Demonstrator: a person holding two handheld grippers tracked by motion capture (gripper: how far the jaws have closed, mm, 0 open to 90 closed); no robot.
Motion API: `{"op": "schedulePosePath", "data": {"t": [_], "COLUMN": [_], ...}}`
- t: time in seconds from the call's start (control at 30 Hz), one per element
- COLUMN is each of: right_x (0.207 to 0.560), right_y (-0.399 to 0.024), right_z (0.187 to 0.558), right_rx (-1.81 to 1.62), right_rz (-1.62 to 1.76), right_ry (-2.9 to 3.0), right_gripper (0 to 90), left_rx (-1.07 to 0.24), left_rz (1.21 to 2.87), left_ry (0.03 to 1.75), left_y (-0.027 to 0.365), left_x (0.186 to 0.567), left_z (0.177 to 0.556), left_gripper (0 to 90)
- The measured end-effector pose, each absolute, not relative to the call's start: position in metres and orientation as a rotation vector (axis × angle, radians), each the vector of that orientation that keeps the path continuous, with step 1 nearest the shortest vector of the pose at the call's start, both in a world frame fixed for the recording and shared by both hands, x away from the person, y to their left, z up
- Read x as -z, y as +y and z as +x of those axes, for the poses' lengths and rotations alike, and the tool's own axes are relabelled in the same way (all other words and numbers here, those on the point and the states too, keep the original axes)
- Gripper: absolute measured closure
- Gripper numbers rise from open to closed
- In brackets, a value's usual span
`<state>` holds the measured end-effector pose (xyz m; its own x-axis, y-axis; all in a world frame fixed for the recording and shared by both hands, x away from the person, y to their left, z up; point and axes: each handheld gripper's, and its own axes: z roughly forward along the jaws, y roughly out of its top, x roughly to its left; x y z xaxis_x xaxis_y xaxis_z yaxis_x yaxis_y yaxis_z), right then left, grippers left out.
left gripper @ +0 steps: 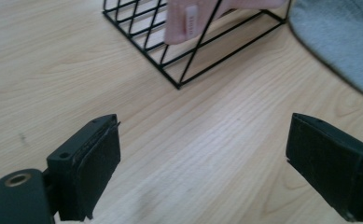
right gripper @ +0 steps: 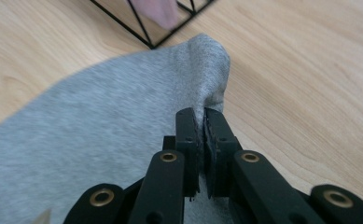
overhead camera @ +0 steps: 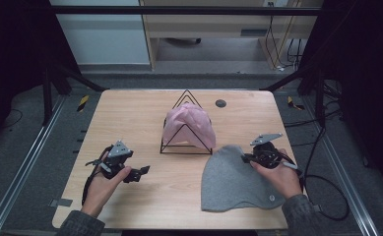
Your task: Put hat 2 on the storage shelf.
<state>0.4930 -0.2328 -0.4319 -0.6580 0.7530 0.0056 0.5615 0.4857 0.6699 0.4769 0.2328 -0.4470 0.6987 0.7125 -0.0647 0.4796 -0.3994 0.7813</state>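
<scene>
Wooden table (overhead camera: pixel 144 118) carries a wire rack (overhead camera: pixel 185 129) draped with a pink hat (overhead camera: pixel 190 124); beside it, the right gripper (overhead camera: pixel 249 158) pinches the grey beanie (overhead camera: pixel 233 179) edge, apparently for lifting, while the left gripper (overhead camera: pixel 142 171) waits wide open, empty.

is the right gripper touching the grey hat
Touching. In the right gripper view the right gripper has its jaws shut on a pinched fold at the edge of the grey hat, cloth bunched between them.
</scene>
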Motion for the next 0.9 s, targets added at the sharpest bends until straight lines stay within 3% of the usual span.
{"op": "schedulePosePath", "data": {"t": [0.5,0.9], "right_x": [0.367,0.322], "right_y": [-0.202,-0.151], "right_z": [0.450,0.435], "right_rx": [-1.098,-1.139], "right_rz": [0.857,0.666], "right_ry": [2.443,2.468], "right_gripper": [86.0,86.1], "left_rx": [-0.225,-0.081], "left_rz": [2.053,2.039], "left_ry": [0.744,0.633], "left_y": [0.197,0.180], "left_x": [0.443,0.444], "left_z": [0.464,0.460], "left_gripper": [13.4,14.9]}}
